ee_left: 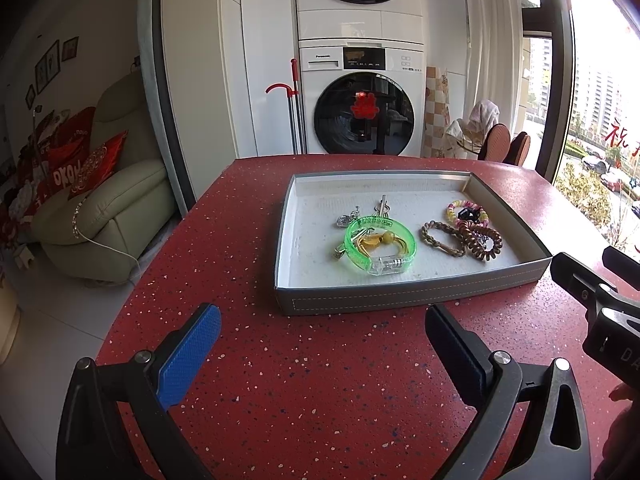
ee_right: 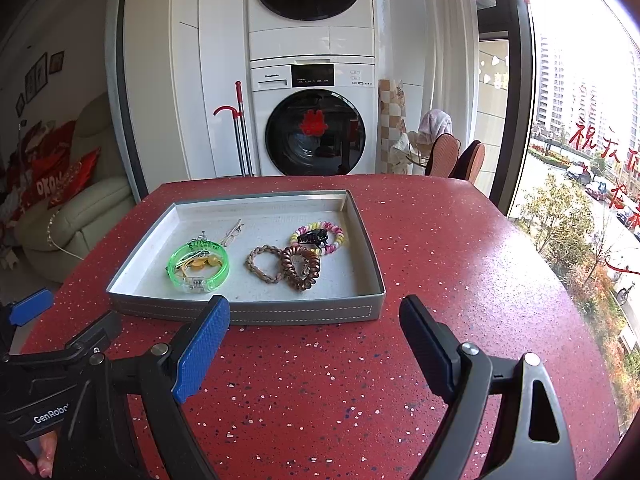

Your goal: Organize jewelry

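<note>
A grey tray sits on the red speckled table. In it lie a green bangle, a braided brown bracelet, a brown coil hair tie, a pastel coil tie with a black clip, and small silver pieces. My left gripper is open and empty in front of the tray. My right gripper is open and empty at the tray's near right corner.
The red table ends in a rounded edge on the left and right. A stacked washer and dryer stand behind it. A beige sofa is at the left, a window at the right.
</note>
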The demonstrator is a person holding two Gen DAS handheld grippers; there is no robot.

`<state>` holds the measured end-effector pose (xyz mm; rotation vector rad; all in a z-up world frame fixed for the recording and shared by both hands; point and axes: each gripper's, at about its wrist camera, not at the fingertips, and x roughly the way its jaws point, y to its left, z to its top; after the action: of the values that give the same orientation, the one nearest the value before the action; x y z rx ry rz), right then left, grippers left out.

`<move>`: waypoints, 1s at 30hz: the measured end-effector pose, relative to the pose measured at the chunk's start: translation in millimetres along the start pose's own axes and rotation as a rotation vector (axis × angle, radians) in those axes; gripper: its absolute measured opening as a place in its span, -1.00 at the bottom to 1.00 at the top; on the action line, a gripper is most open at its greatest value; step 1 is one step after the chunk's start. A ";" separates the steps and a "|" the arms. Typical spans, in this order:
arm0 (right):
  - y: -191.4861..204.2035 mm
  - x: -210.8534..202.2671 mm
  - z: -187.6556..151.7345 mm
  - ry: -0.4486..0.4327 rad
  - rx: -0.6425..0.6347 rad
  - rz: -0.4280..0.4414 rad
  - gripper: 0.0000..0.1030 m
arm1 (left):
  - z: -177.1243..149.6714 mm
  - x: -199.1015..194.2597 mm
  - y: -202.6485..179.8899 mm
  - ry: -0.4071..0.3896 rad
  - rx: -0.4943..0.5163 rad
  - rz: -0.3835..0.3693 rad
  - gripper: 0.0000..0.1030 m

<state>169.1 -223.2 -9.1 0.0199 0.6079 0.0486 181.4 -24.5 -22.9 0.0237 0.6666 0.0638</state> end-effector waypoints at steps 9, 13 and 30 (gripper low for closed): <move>0.8 -0.6 -0.2 -0.001 0.002 0.000 0.72 | -0.2 0.1 -1.0 0.003 -0.003 0.000 1.00; 0.9 -0.6 0.1 0.000 0.002 0.000 0.72 | 0.0 0.1 -1.5 0.003 -0.002 -0.001 1.00; 1.4 -1.1 1.2 -0.001 0.001 0.001 0.72 | -0.1 0.5 -2.6 0.004 0.000 -0.004 1.00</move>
<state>168.9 -221.9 -7.4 0.0211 0.6065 0.0489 181.8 -27.1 -23.4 0.0224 0.6707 0.0600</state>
